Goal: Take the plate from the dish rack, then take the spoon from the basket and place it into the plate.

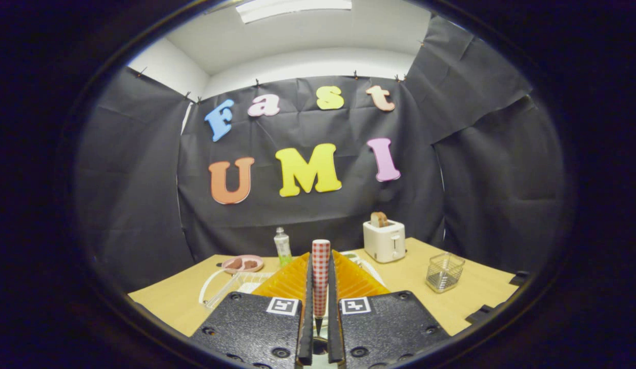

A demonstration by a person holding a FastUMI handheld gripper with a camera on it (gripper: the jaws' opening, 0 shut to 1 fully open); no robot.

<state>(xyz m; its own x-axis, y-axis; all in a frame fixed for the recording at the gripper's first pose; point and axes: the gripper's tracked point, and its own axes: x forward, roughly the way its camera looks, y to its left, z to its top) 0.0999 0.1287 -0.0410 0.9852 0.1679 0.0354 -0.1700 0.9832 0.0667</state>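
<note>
Holding the spoon (pixel 321 271) upright, handle clamped between the jaws; the pink plate (pixel 243 264) lies ahead-left on the worktop (pixel 476 292).

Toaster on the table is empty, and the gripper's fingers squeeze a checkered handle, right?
Not empty: the gripper view shows toast poking out of the toaster. The rest holds: the gripper has both fingers pressed on the checkered handle.

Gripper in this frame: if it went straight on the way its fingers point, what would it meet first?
The gripper is shut on a red-checked spoon handle. Straight ahead, past the white dish rack below, the way looks free up to the booth's black cloth wall, though depth is unclear.
</note>
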